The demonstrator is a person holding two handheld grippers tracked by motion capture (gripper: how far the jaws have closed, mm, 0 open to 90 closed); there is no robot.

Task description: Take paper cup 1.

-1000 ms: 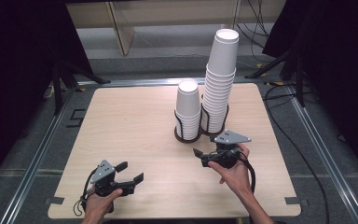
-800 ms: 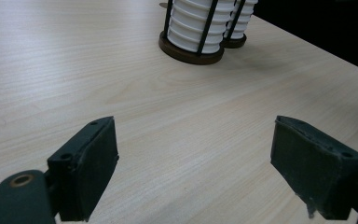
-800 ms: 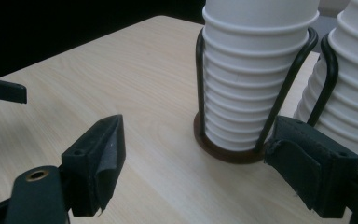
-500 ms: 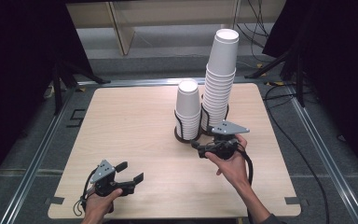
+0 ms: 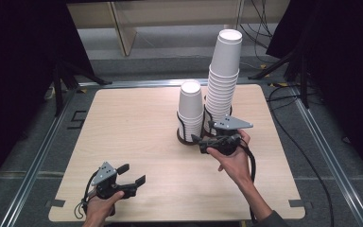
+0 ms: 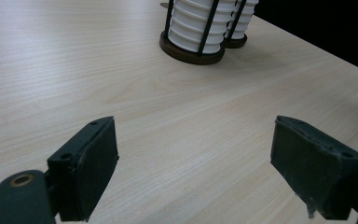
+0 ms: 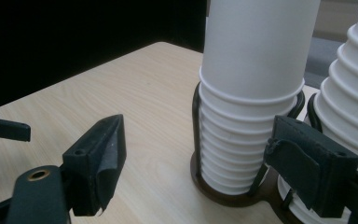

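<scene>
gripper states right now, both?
Left gripper: open, holding nothing, low over the table.
Right gripper: open, holding nothing, beside the short cup stack.

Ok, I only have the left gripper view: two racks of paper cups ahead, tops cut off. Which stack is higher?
Observer: The tall stack, on the right in the high view, rises well above the short stack.
Operator: Where is the other hand-held gripper?
Observer: The right hand-held gripper is low in front of the two racks, pointing at the foot of the short stack.
Operator: Open or shut?
Observer: Open. In the right gripper view its jaws stand wide and hold nothing, with the short stack just beyond them.
</scene>
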